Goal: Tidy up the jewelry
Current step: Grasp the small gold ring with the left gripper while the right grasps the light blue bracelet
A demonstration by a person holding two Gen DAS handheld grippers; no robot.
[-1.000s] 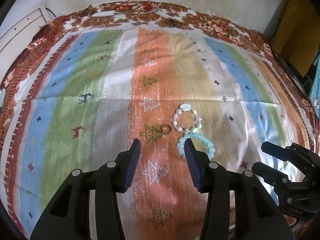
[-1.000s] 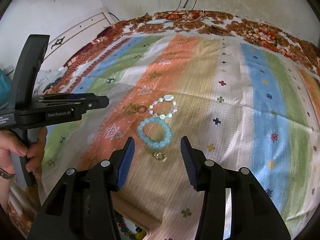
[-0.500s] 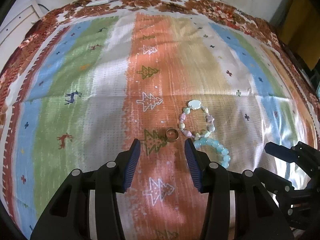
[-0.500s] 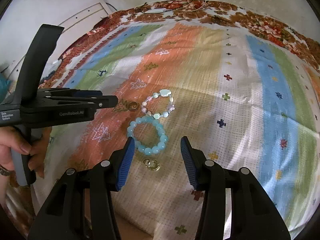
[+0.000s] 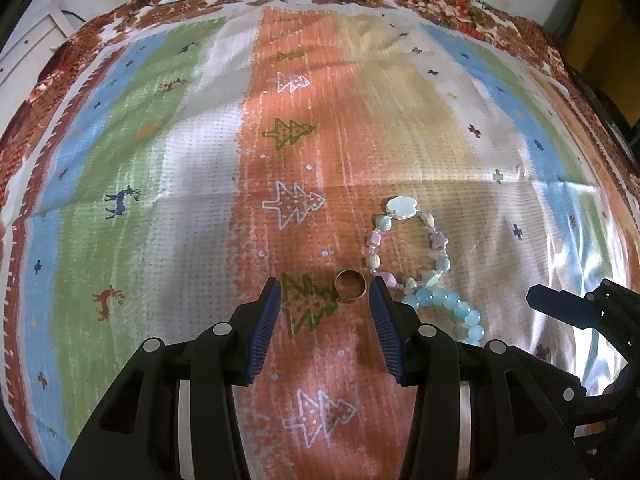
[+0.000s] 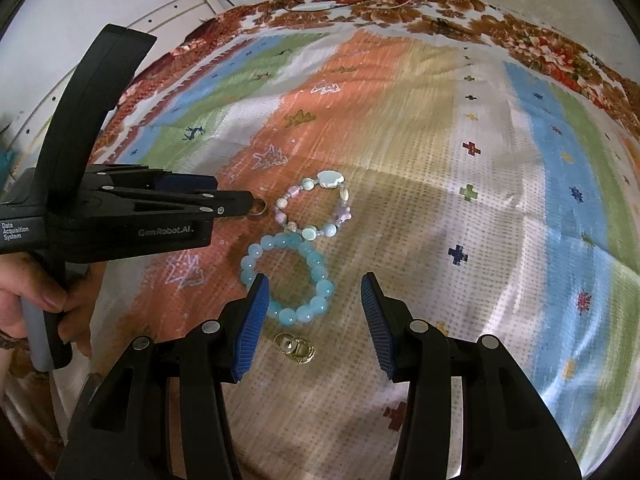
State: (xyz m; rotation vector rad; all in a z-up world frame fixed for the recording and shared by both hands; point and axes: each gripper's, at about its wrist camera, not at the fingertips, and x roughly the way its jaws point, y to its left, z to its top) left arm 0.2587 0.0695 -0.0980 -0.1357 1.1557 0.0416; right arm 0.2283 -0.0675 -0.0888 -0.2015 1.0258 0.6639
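A copper ring [image 5: 350,286] lies flat on the striped cloth, just ahead of my open left gripper [image 5: 323,294] and nearer its right finger; nothing touches the pads. Right of the ring lies a pastel bead bracelet [image 5: 408,246], and below that a light blue bead bracelet [image 5: 448,306]. In the right wrist view my open right gripper [image 6: 312,292] hovers over the light blue bracelet [image 6: 288,276], with a pair of small gold rings [image 6: 297,347] lying between its fingers lower down. The left gripper [image 6: 244,205] reaches in from the left, its tip at the copper ring [image 6: 257,211].
The striped cloth [image 5: 160,184] with tree and deer motifs covers the surface, edged by a brown floral border [image 6: 440,8]. A hand [image 6: 24,292] grips the left tool's handle. A white panel [image 6: 168,12] and cables sit beyond the far edge.
Both grippers have come down and forward toward the jewelry. The copper ring now sits at the left gripper's fingertips; the blue bracelet has slid toward the right gripper's fingers. Jaw widths are unchanged.
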